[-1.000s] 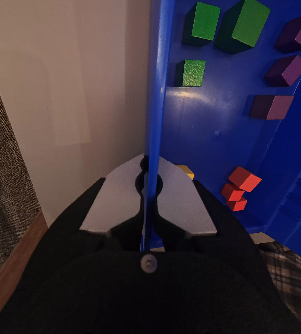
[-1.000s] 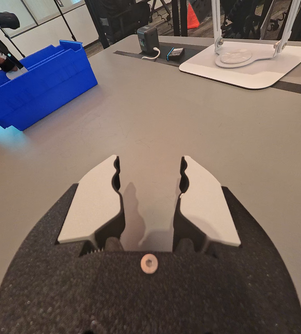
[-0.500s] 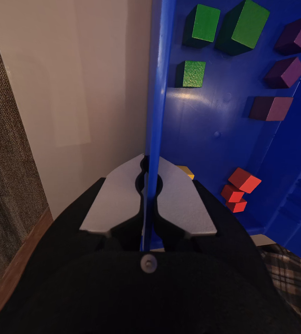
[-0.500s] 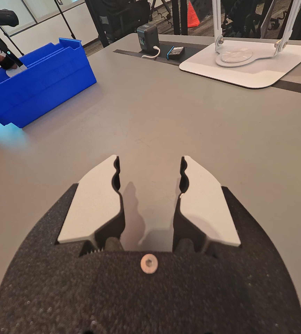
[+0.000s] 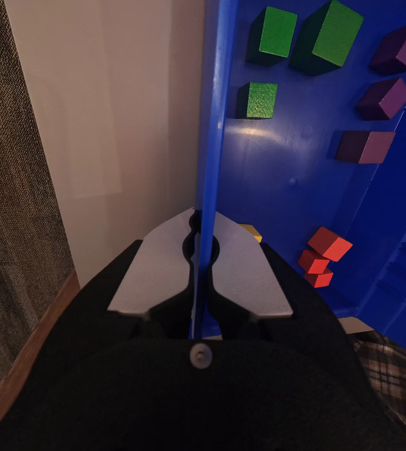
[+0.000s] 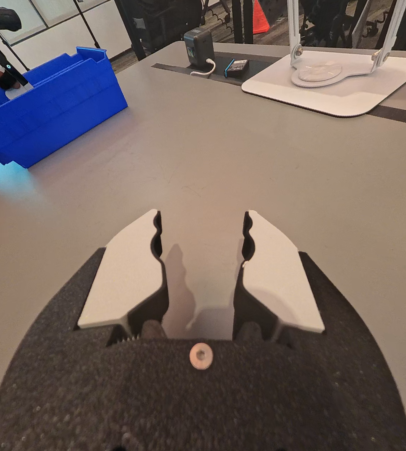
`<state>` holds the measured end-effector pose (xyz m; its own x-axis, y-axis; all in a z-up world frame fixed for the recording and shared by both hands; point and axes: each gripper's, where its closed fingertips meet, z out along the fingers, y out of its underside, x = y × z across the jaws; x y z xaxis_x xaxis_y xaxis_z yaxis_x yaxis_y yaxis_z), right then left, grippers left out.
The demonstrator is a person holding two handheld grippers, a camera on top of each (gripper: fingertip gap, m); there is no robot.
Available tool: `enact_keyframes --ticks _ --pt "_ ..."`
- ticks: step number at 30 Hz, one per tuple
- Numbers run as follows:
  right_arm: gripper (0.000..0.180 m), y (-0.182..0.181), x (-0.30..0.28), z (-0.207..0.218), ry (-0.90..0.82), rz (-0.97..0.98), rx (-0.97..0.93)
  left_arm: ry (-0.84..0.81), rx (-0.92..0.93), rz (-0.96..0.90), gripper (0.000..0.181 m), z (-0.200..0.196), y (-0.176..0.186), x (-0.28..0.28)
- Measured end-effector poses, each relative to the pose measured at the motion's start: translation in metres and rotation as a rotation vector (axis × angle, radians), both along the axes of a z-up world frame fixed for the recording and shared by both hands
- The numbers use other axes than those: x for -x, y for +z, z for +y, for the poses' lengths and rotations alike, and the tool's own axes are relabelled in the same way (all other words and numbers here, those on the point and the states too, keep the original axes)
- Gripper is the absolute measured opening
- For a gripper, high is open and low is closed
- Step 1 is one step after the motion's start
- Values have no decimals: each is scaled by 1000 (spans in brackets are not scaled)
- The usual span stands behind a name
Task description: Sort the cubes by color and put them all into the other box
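Observation:
My left gripper [image 5: 203, 214] is shut on the thin side wall of a blue box [image 5: 215, 122]. Inside the box lie three green cubes [image 5: 260, 100], three purple cubes [image 5: 382, 100], three red cubes [image 5: 328, 244] and a yellow cube [image 5: 252, 231] mostly hidden behind my right finger. In the right wrist view the same blue box [image 6: 50, 114] stands at the far left of the grey table, with the left gripper [image 6: 18, 91] clamped on its rim and a hand behind it. My right gripper [image 6: 202, 214] is open and empty, low over the grey table.
The grey table [image 6: 246, 170] spreads ahead of the right gripper. At the back stand a white stand base [image 6: 331, 80], a black charger with a white cable [image 6: 198, 50] and a small black box [image 6: 237, 67]. Left of the box are the table edge and carpet [image 5: 7, 195]. Plaid cloth [image 5: 392, 390] shows at lower right.
The blue box, held by the left gripper, has shifted slightly left across the table, toward its edge. The right gripper has stayed still and open.

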<state>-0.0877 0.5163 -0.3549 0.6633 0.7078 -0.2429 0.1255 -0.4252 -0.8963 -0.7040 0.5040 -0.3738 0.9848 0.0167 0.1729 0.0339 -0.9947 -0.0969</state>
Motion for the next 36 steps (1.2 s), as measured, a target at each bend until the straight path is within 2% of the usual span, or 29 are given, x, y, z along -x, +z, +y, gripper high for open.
enact_keyframes --ticks 36 --pt "64 4 -3 -3 2 0 2 13 -19 11 6 12 0 25"
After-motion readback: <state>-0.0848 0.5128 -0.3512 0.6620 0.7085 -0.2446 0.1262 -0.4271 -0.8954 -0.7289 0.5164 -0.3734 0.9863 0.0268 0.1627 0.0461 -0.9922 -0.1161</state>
